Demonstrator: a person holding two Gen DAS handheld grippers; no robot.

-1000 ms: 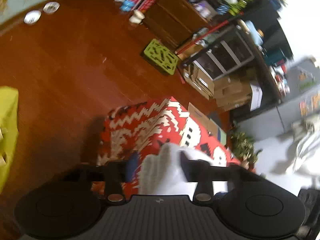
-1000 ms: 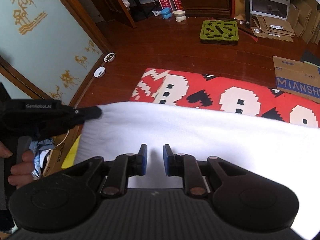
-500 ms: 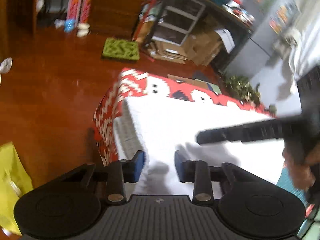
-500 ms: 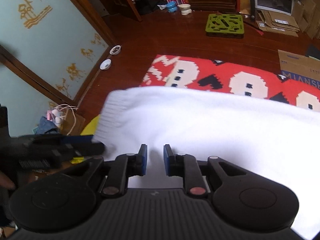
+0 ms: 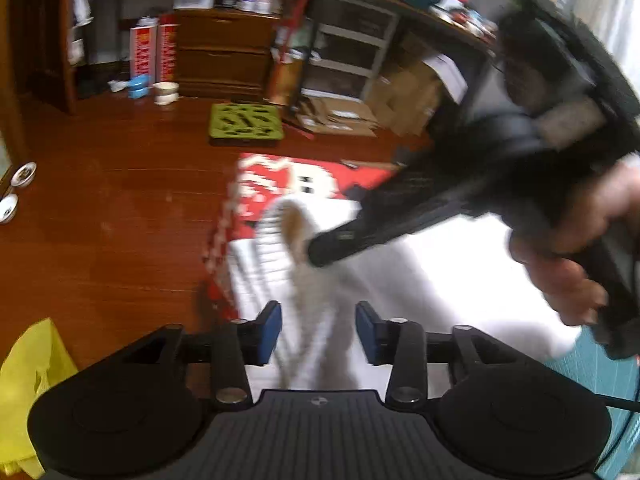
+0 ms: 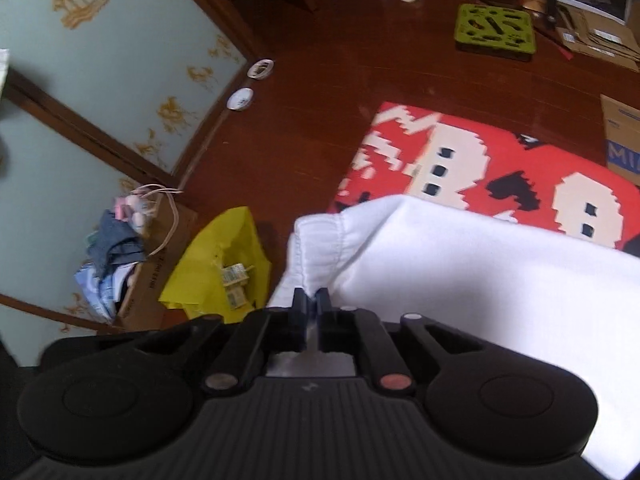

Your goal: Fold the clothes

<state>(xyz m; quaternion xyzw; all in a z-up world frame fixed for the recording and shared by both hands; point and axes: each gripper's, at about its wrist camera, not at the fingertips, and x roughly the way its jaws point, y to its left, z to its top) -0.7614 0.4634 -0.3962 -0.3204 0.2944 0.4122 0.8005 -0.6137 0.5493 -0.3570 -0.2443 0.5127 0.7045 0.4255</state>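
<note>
1. The left claw (image 5: 318, 330) stands wide, its blue pads apart with a ridge of the white garment (image 5: 312, 320) running between them, not pinched.
2. The right claw (image 6: 311, 300) is drawn narrow and grips the white garment (image 6: 460, 272) at its ribbed cuff or hem (image 6: 320, 240), the cloth bunched between the black fingertips.
3. In the left wrist view the right claw (image 5: 316, 250) reaches in from the right, blurred, its tip at the lifted ribbed edge; the person's hand (image 5: 560, 264) wraps its handle.
4. The garment lies spread over a red, white and black patterned cover (image 6: 460, 160) on a raised surface beside the wooden floor (image 6: 340, 60).
5. Just left of the garment, on the floor, sits a yellow bag (image 6: 216, 256), and next to it a cardboard box (image 6: 152, 264) of clothes.
6. Farther off lie a green tray (image 6: 496, 32), two small dishes (image 6: 240, 98) by the sliding door, and flattened cartons (image 6: 592, 36) against shelves.
</note>
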